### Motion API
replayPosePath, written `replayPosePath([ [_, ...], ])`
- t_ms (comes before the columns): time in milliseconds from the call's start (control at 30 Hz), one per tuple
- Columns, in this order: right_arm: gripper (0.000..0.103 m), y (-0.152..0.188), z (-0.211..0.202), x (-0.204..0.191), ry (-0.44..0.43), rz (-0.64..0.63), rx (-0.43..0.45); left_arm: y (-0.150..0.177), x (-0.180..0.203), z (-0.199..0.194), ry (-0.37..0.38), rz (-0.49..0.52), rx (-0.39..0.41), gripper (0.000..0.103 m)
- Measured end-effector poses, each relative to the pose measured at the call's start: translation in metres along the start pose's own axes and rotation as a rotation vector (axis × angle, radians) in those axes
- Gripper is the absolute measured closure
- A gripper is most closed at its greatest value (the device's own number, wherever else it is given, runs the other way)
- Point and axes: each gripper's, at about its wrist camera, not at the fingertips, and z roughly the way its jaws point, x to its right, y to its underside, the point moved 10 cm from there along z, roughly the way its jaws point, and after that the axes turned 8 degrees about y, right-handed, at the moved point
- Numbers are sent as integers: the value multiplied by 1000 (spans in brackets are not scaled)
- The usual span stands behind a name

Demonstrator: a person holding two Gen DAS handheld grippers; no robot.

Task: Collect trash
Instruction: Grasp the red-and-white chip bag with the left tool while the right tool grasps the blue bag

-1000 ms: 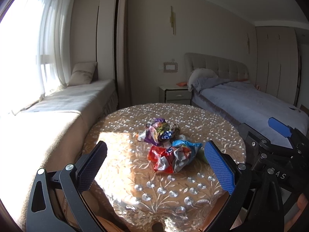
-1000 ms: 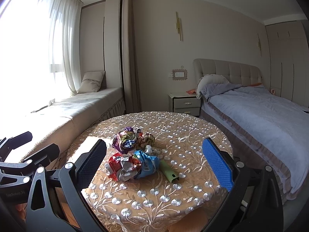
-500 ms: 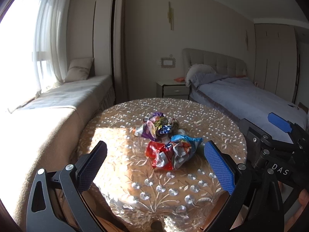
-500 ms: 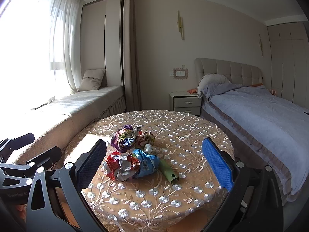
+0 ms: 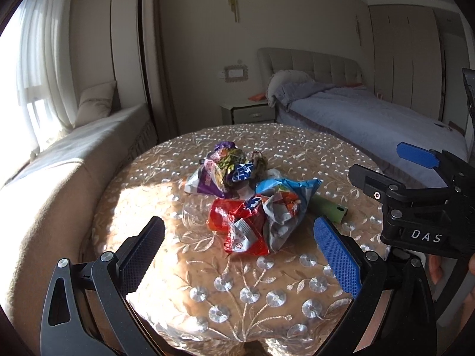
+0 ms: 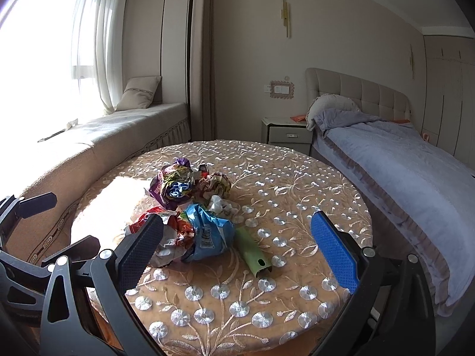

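Note:
Crumpled snack wrappers lie heaped mid-table: a red-and-blue wrapper (image 5: 255, 216) nearest, a purple wrapper (image 5: 221, 172) behind it, and a green tube (image 5: 328, 209) to the right. From the right wrist they show as the blue wrapper (image 6: 207, 231), purple wrapper (image 6: 172, 185), a small gold wrapper (image 6: 215, 184) and the green tube (image 6: 252, 250). My left gripper (image 5: 237, 259) hangs open just short of the red wrapper, holding nothing. My right gripper (image 6: 234, 252) is open and empty above the tube and blue wrapper; it also appears at the side (image 5: 415, 178).
The round table (image 6: 297, 207) wears an embroidered tan cloth. A window seat (image 6: 118, 130) with a cushion runs along the left. A bed (image 6: 400, 163) with a blue-grey cover stands right, and a nightstand (image 6: 286, 132) sits behind the table.
Both grippers have come closer to the table and the wrapper pile, which now sits larger between the fingers. Both stayed open.

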Motion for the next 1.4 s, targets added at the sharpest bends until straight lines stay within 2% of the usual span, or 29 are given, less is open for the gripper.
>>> replayPosePath([
  [200,4,10,50,-4,-57,1,-93,9,11,45,83,69,-63,5],
  [333,4,11,83,-13,-142,48,-173,16,10,77,71,117,-101,5],
  [467,4,9,110,-33,-177,28,-230,19,8,97,98,110,-113,5],
  [567,4,12,127,-45,-203,17,-277,25,10,107,123,127,-129,8],
  [633,4,18,136,-50,-211,20,-321,27,12,114,137,133,-141,16],
  [733,5,25,144,-54,-236,47,-363,30,11,122,147,121,-152,18],
  [800,9,30,148,-56,-254,69,-396,33,13,126,168,111,-164,19],
  [867,23,36,153,-57,-292,102,-436,35,14,129,160,122,-168,22],
  [900,25,37,154,-56,-308,125,-445,34,15,130,153,129,-163,24],
  [1067,36,34,149,-56,-270,80,-395,31,8,122,139,79,-130,31],
  [1167,41,30,142,-57,-292,86,-373,27,1,115,131,55,-114,33],
  [1400,42,-11,94,-40,-254,67,-195,1,2,73,105,42,-31,34],
])
